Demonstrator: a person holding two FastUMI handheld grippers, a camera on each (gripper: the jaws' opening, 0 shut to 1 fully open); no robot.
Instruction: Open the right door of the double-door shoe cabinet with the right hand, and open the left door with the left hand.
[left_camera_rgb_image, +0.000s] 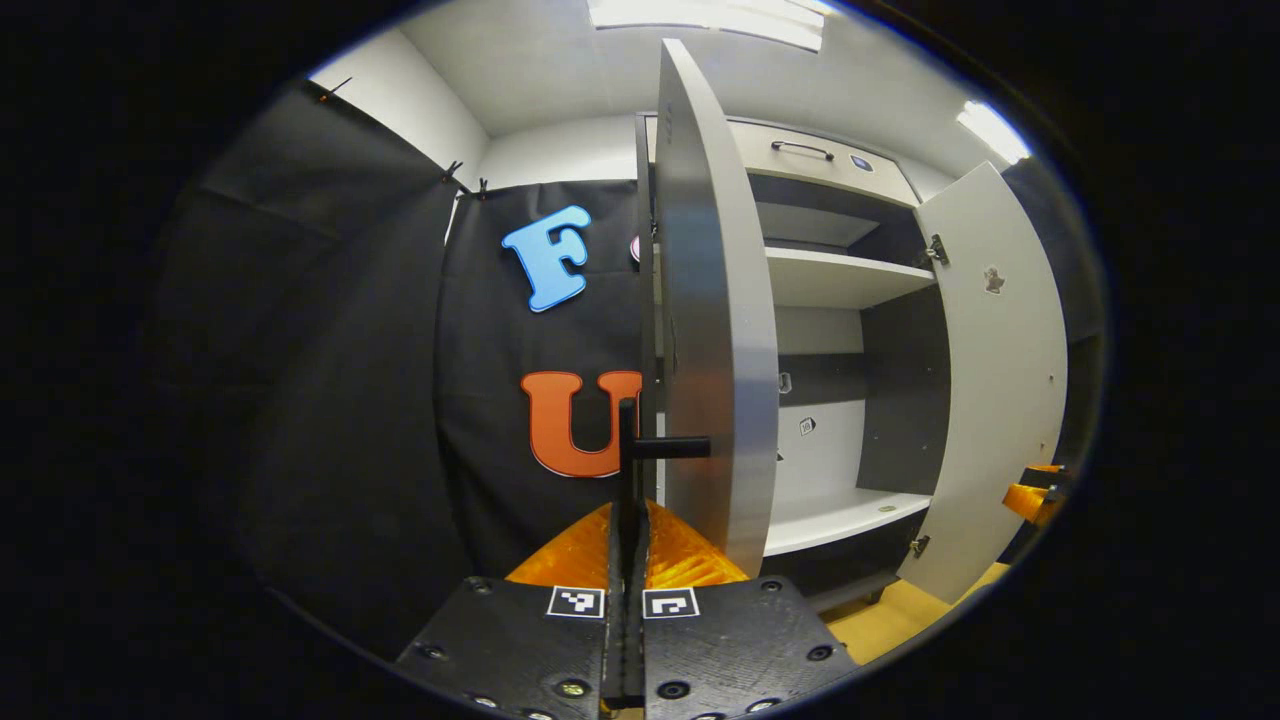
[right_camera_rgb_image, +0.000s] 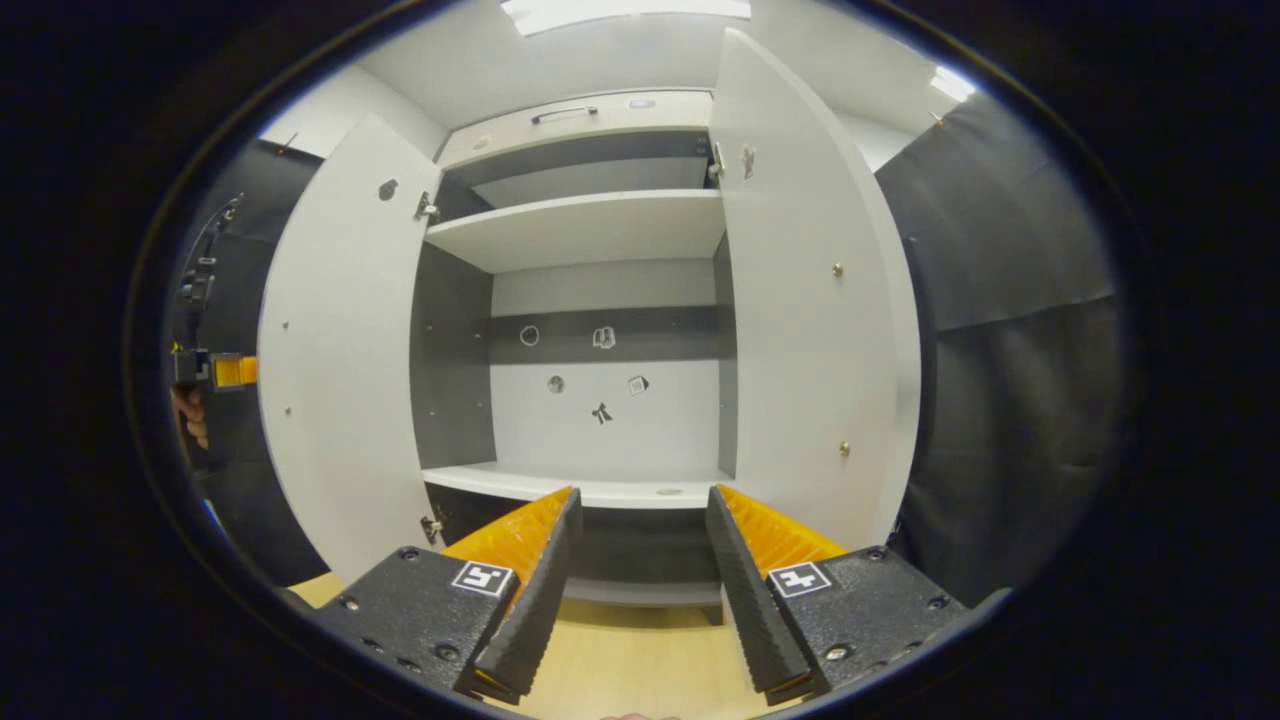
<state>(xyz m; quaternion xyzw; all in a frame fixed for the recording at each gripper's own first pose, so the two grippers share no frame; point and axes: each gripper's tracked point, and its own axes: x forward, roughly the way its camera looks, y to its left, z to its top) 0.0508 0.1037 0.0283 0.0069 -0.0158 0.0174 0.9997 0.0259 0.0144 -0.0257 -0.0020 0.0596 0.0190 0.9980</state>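
1. Left gripper view: the left gripper (left_camera_rgb_image: 628, 470) is pinched on the handle (left_camera_rgb_image: 640, 447) of the left door (left_camera_rgb_image: 715, 330), a dark bar with a short post running to the door face. Its two fingers stand closed together with the bar clamped between them. The door is swung well out and is seen almost edge-on.

2. Also in the left gripper view: the right door (left_camera_rgb_image: 1000, 380) stands wide open on the far side, and the shoe cabinet (left_camera_rgb_image: 850, 280) shows pale shelves and a dark back panel, with a drawer front above. The other gripper (left_camera_rgb_image: 1035, 495) peeks in at the right edge.

3. Right gripper view: the right gripper (right_camera_rgb_image: 640, 540) is spread wide, holding nothing, and hangs in front of the open cabinet above a wooden floor (right_camera_rgb_image: 620, 670). The left door sits at left and the right door at right, both folded back. The shelves look bare apart from small marks on the back panel.

4. Judgement: both doors look open, so the task seems to be in its last step. What remains calls for the left gripper to part its fingers and back straight off the handle without dragging the door shut.
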